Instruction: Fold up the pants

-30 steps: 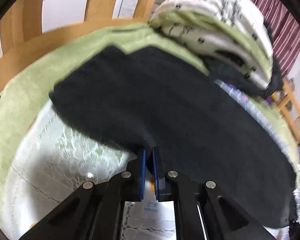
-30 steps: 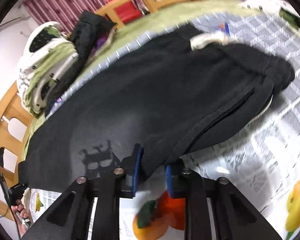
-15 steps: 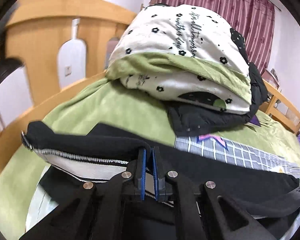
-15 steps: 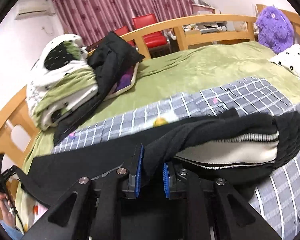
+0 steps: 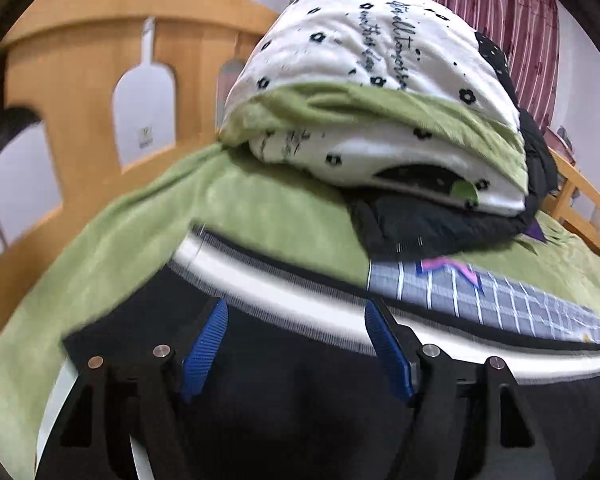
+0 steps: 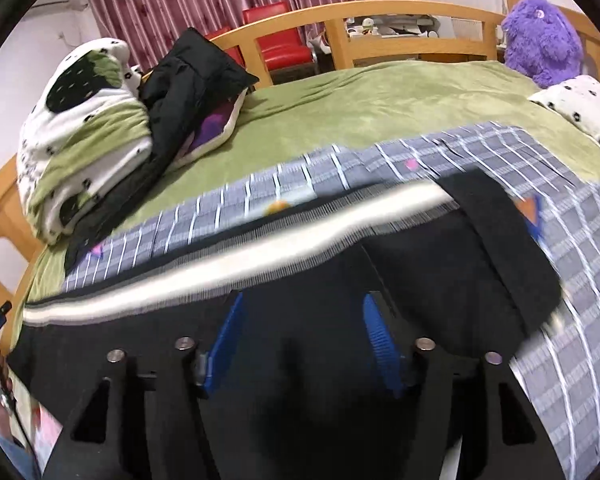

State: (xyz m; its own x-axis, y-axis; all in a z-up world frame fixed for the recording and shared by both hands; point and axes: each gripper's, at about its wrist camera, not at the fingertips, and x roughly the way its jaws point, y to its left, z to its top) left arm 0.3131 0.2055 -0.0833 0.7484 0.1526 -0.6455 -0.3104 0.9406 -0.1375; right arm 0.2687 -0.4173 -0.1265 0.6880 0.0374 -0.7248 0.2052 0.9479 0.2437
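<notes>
Okay, status near to far:
left gripper (image 5: 296, 344): your jaws just opened, nothing pinched
right gripper (image 6: 302, 338): same, just released
pants (image 6: 320, 280): folded over on the checked sheet (image 6: 580, 280)
handling: soft, floppy fleece; grab the folded edge
beyond: bedding pile (image 5: 380, 100)

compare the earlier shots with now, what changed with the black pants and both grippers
Both grippers carried the near edge of the black fleece-lined pants up and over toward the far side, folding them so the white lining shows. The left gripper and right gripper have just been opening and let go; the cloth lies under the spread jaws. The white-and-green folded quilt and green bedsheet stayed put.
</notes>
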